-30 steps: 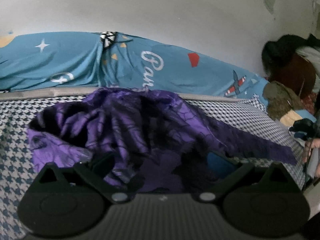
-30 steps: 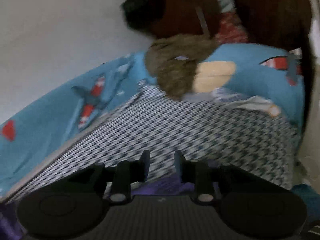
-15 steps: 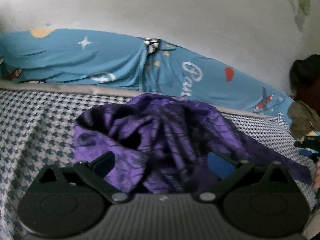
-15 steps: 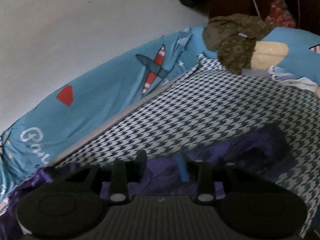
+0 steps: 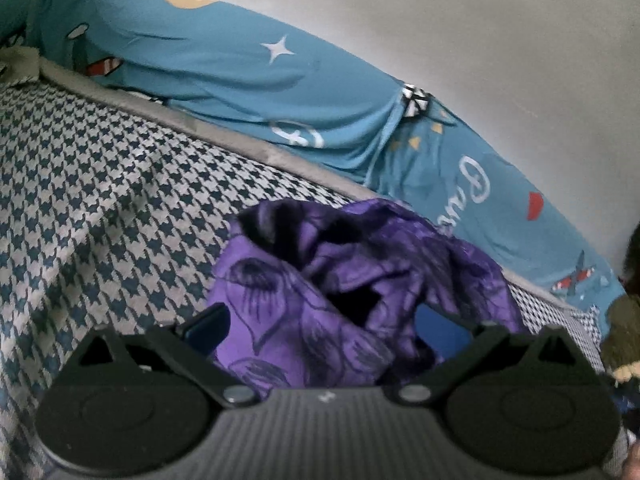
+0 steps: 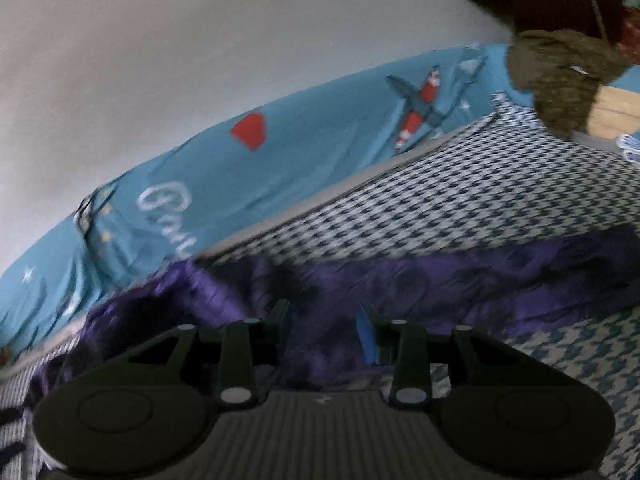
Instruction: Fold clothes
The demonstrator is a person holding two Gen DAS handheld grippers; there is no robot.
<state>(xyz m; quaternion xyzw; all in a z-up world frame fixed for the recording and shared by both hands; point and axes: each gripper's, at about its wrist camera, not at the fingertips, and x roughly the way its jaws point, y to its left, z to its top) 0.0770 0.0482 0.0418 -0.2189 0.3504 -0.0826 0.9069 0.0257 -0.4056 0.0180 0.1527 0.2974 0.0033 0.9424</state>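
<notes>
Across the bed: purple garment (image 5: 352,280) lies crumpled on the houndstooth cover (image 5: 100,208), near the far edge where the blue printed sheet (image 5: 240,80) runs along the wall (image 5: 480,40).
garment shape: bunched heap on my left side, one long strip trailing flat to my right (image 6: 500,280); not spread yet, so no fold is possible from this.
left hand-held gripper (image 5: 324,328): jaws wide apart, straddling the heap, cloth between them but not pinched; holds nothing. Placed low over the bunch to pick an edge, I judge.
right hand-held gripper (image 6: 324,324): jaws partly apart, over the purple strip, nothing gripped; pads clear of the fabric.
why both here: one at each end of the garment, set to lift and stretch it flat.
clutter: brown bundle (image 6: 560,80) at the bed's far corner, well apart from the garment.
</notes>
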